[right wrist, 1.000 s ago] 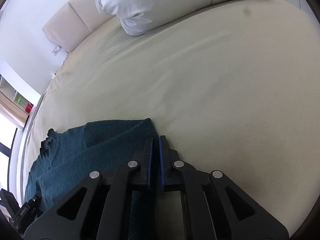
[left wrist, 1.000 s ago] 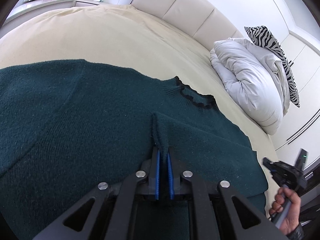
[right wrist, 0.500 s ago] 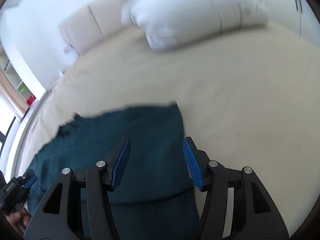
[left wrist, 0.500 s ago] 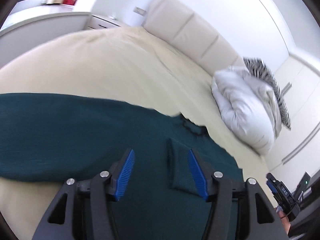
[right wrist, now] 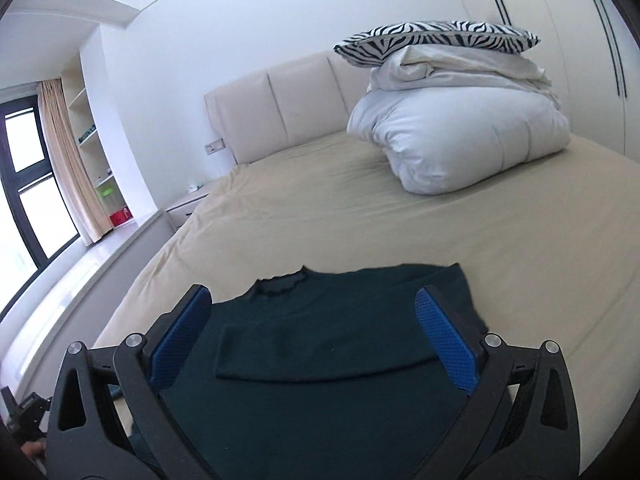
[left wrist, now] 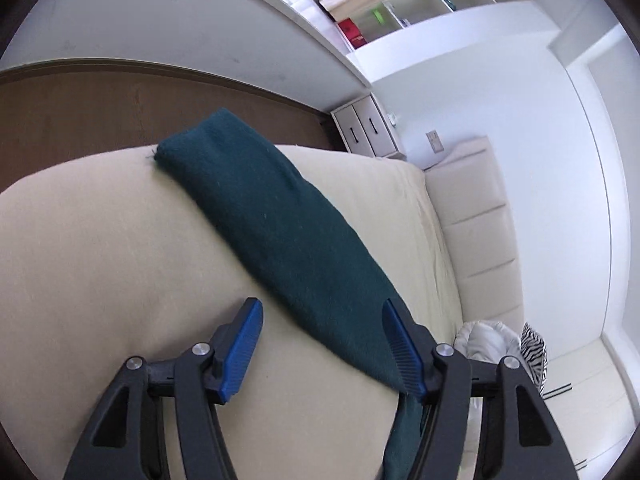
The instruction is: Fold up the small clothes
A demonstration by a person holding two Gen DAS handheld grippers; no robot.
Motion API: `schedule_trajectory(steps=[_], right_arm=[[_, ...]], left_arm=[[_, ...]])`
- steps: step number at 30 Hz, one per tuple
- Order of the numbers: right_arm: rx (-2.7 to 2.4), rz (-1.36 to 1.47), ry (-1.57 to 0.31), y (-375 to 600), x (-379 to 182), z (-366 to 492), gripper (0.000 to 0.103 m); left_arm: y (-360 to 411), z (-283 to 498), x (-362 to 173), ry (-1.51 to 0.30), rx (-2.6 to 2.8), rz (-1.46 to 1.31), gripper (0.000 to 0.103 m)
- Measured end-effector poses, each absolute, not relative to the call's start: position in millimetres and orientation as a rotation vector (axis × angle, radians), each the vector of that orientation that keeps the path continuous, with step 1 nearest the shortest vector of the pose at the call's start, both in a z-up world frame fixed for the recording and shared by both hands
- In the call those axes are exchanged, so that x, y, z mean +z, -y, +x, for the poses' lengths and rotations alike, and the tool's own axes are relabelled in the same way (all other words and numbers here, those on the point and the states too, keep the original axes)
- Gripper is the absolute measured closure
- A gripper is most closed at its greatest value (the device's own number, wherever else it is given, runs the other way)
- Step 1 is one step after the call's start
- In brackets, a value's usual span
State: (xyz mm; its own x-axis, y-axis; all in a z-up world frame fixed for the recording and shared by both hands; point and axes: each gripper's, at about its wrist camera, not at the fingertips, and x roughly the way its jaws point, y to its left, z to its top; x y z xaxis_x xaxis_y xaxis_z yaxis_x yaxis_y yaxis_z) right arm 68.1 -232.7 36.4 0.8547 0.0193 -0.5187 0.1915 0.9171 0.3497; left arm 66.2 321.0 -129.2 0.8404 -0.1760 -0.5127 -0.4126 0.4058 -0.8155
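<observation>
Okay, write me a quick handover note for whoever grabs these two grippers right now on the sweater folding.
Left gripper: jaws apart, have just been opening, gripping nothing; the unfolded sleeve runs past its right finger.
Right gripper: jaws wide, just opened, hovering over the sweater, nothing pinched.
Sweater lies on the bed, collar toward the headboard.
Done: one sleeve folded across the body.
Left: fold the other sleeve in, then the body.

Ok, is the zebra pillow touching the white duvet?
Touching. The right wrist view shows the zebra pillow lying flat on top of the bundled white duvet, with no gap between them.
</observation>
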Motion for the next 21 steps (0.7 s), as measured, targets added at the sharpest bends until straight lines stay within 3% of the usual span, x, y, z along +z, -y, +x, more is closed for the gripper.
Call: schedule_trajectory(steps=[3, 5, 7, 8, 11, 15, 21], right_arm=[[-0.050, 0.433, -0.574, 192.8, 37.8, 59.6, 0.000], [-0.036, 0.444, -0.569, 184.5, 41.9, 51.3, 0.000], [-0.036, 0.451, -0.563, 186.9, 46.5, 44.4, 0.000], [-0.029, 0.458, -0.563, 189.5, 47.3, 42.3, 0.000], [-0.024, 0.482, -0.576, 222.0, 48.1, 39.3, 0.001], [-0.031, 0.514, -0.605, 245.9, 33.2, 30.6, 0.013], [-0.054, 0.565, -0.619, 274.6, 8.2, 14.8, 0.015]], left_arm=[[-342.2, 79.4, -138.3, -0.536, 0.207, -1.257, 0.038], [-354.1, 88.0, -146.6, -0.523, 0.240, -1.323, 0.055], [-366.9, 97.3, -155.9, -0.525, 0.264, -1.403, 0.082], [-370.5, 103.3, -157.0, -0.537, 0.269, -1.417, 0.086], [-366.3, 115.0, -140.7, -0.546, 0.267, -1.372, 0.090], [-321.8, 136.8, -78.8, -0.526, 0.192, -1.166, 0.091], [-151.0, 190.8, 4.1, -0.629, -0.073, -0.617, 0.091]])
